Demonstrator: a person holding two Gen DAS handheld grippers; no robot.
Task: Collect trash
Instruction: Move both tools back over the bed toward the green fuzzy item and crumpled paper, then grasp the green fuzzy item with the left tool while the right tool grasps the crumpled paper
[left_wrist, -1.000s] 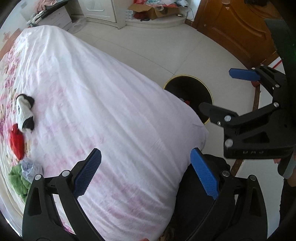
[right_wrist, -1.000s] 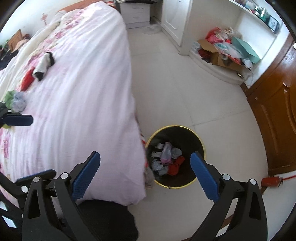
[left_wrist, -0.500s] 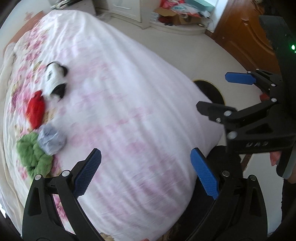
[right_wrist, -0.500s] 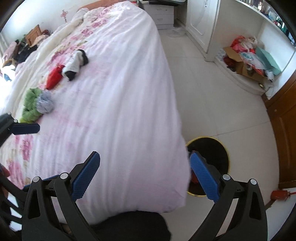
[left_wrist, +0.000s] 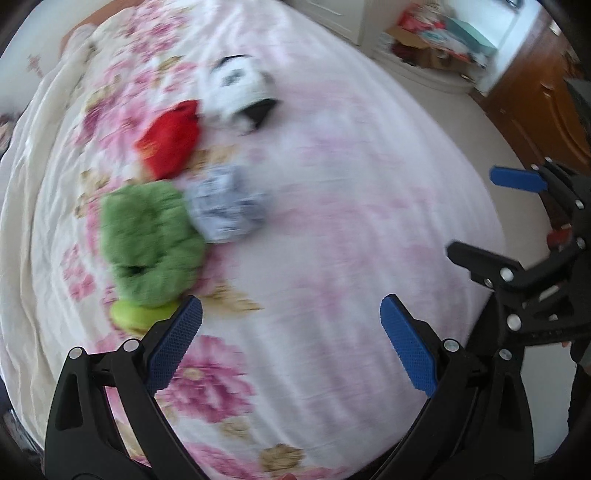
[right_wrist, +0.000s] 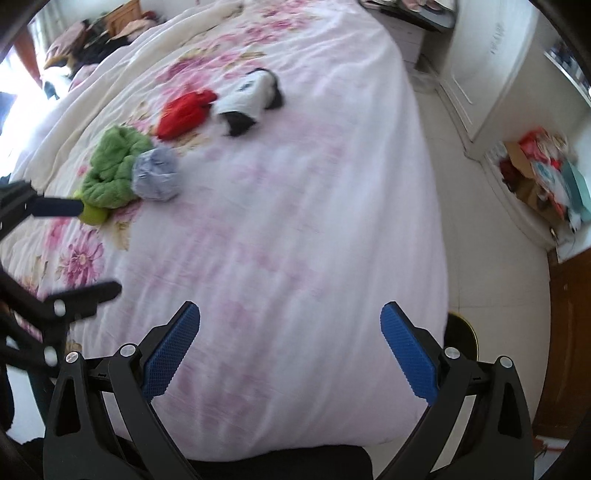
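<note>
Both grippers' jaws wide apart, empty, above the bed (right_wrist: 295, 221).

Your left gripper (left_wrist: 291, 347) is spread wide, blue pads (left_wrist: 173, 350) far apart with nothing between them. Your right gripper (right_wrist: 291, 350) is just as wide, its pads (right_wrist: 410, 358) empty too. The two sit side by side at about one level, each showing at the edge of the other's view, both angled forward and down.
</note>
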